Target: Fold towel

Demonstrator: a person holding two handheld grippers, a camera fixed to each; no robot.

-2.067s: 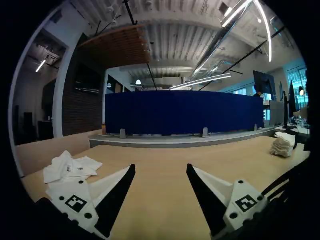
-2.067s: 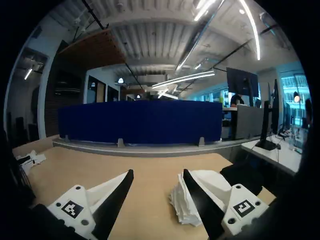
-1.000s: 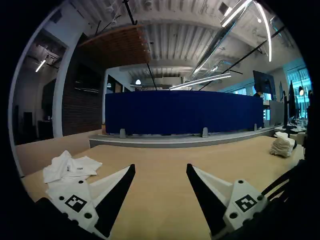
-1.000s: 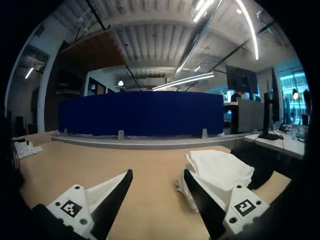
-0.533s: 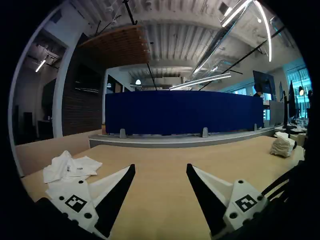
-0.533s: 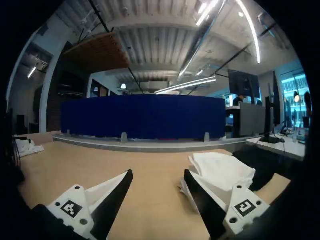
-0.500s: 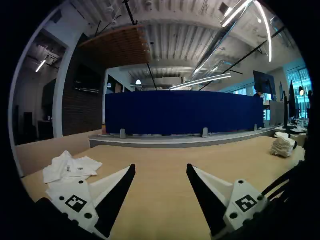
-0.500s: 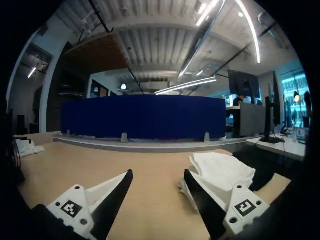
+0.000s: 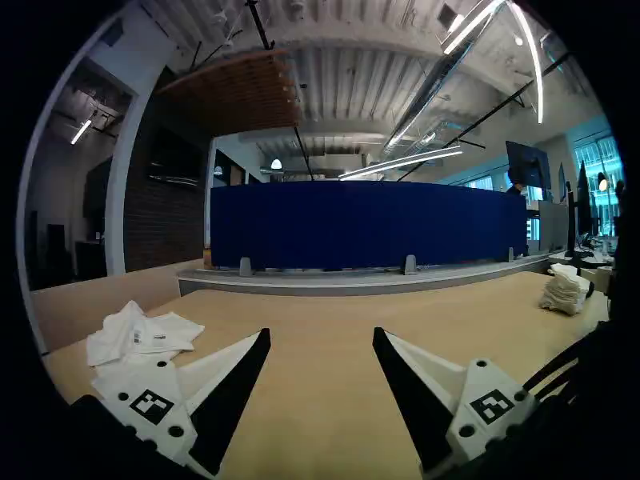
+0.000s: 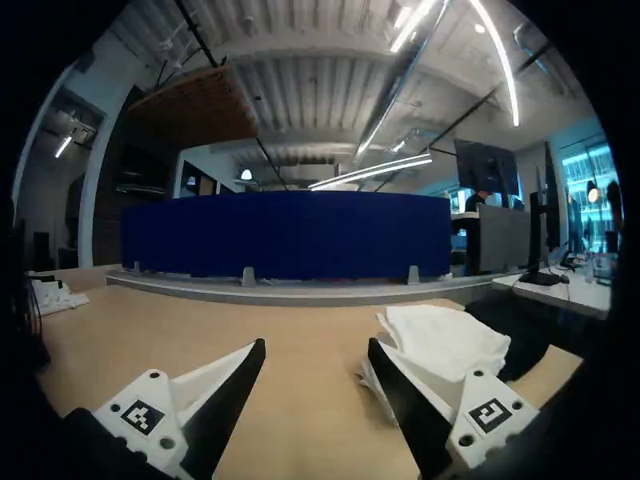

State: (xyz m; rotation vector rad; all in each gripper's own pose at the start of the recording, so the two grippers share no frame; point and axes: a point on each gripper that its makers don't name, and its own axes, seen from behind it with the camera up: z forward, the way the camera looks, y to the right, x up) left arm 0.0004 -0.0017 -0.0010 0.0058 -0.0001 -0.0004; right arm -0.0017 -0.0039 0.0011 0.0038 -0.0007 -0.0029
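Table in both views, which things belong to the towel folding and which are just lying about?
For the job: crumpled towel, folded towel stack, left gripper, right gripper, both open.
Just lying about: blue partition, monitor.

Support surface: light wooden table point(image 9: 320, 308). In the left gripper view, a crumpled white towel point(image 9: 140, 336) lies on it at 8 o'clock, and a stack of folded towels point(image 9: 566, 290) rests at 3 o'clock near the table edge. In the right gripper view, the stack sits at 4 o'clock and the crumpled towel at 9 o'clock, well apart.
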